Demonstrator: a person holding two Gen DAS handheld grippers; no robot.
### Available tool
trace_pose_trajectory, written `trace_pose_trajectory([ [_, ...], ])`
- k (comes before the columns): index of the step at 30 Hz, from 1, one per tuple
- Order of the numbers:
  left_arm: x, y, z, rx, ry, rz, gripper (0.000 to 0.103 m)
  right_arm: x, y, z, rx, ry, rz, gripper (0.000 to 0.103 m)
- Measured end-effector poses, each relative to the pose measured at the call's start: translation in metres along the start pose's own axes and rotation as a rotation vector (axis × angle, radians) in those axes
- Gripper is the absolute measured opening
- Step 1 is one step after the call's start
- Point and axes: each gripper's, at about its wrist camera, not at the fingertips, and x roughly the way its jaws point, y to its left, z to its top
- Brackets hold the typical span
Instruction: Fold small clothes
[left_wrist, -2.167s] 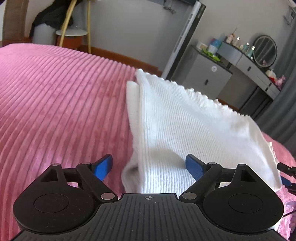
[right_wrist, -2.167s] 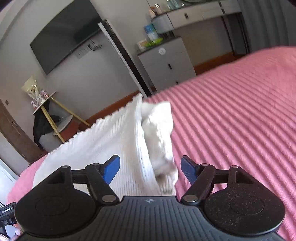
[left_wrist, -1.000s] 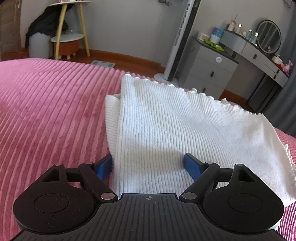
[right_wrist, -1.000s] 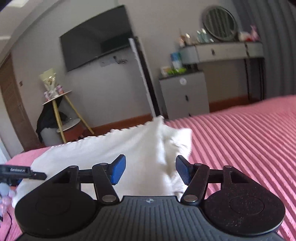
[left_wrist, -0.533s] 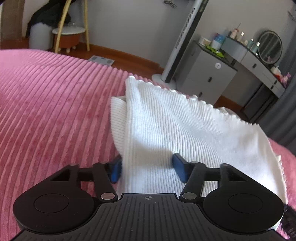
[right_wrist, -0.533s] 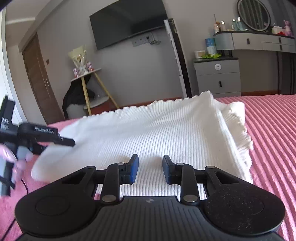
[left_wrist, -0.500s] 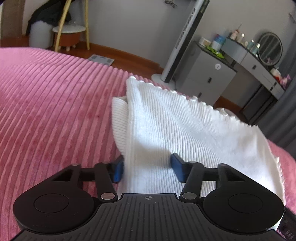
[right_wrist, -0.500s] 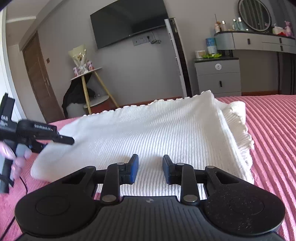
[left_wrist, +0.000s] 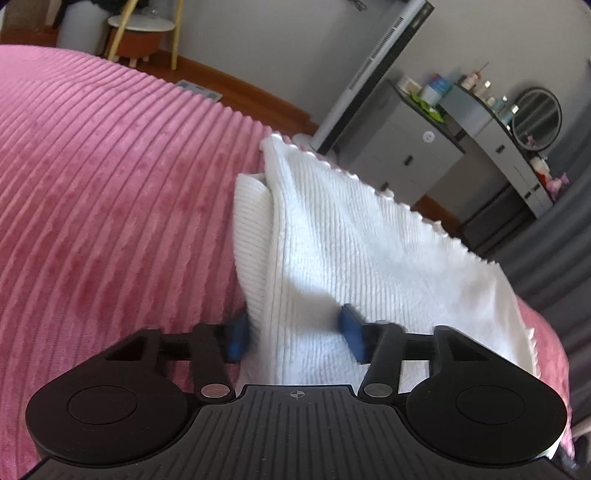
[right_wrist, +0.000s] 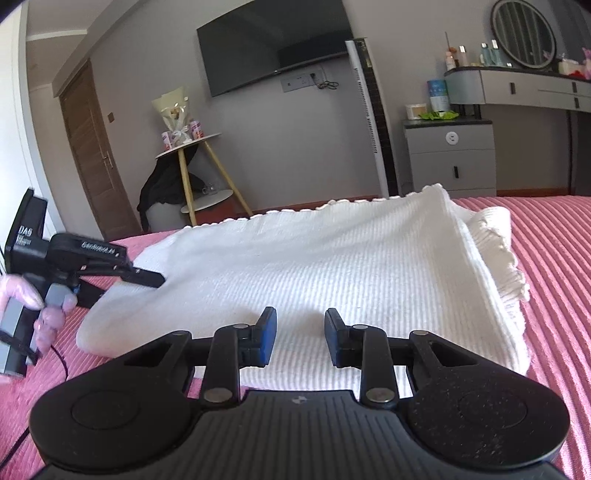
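A white ribbed knit garment (left_wrist: 369, 251) lies folded on the pink ribbed bedspread (left_wrist: 110, 177), a sleeve tucked under its left edge. My left gripper (left_wrist: 295, 334) straddles the garment's near edge; its jaws stand partly closed around a thick fold of cloth. In the right wrist view the garment (right_wrist: 332, 266) spreads ahead. My right gripper (right_wrist: 300, 334) sits low over its near edge with a narrow gap between the jaws; the grip cannot be judged. The left gripper shows there (right_wrist: 147, 278) at the garment's left corner.
The bed's far edge lies just behind the garment. Beyond it stand a tower fan (right_wrist: 369, 118), a grey drawer cabinet (right_wrist: 450, 155), a dressing table with a round mirror (right_wrist: 524, 33), a wooden side table (right_wrist: 192, 173) and a wall TV (right_wrist: 273, 44).
The left jaws have closed in from wide open around the garment's edge and the cloth there has bunched up. The right jaws have narrowed and moved over the garment's near edge.
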Motion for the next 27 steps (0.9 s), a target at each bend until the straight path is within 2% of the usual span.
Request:
trace_pose_trajectory([
  [2,-0.003,-0.003,0.003,-0.006,-0.003,0.003,0.028,-0.002,0.006,-0.001,-0.025,-0.016,0.014,0.028],
  [6,-0.014,-0.009,0.009,-0.031,-0.023,-0.025,0.026,-0.002,0.021,-0.008,-0.077,-0.034,0.063,0.028],
  [11,-0.027,-0.025,0.016,-0.030,-0.054,-0.066,0.025,0.011,0.028,-0.014,-0.101,0.059,0.036,0.028],
  [14,-0.032,-0.039,0.020,-0.003,-0.060,-0.068,0.025,0.005,0.023,-0.007,-0.056,0.036,0.050,0.027],
  [22,-0.042,-0.084,0.021,0.064,-0.076,-0.069,0.025,-0.007,-0.007,0.003,0.054,0.004,-0.015,0.027],
  [24,-0.044,-0.104,0.019,0.093,-0.084,-0.065,0.025,-0.011,-0.018,0.006,0.092,-0.010,-0.021,0.027],
  [27,-0.042,-0.148,0.015,0.188,-0.091,-0.035,0.025,-0.018,-0.033,0.010,0.142,-0.039,-0.049,0.028],
])
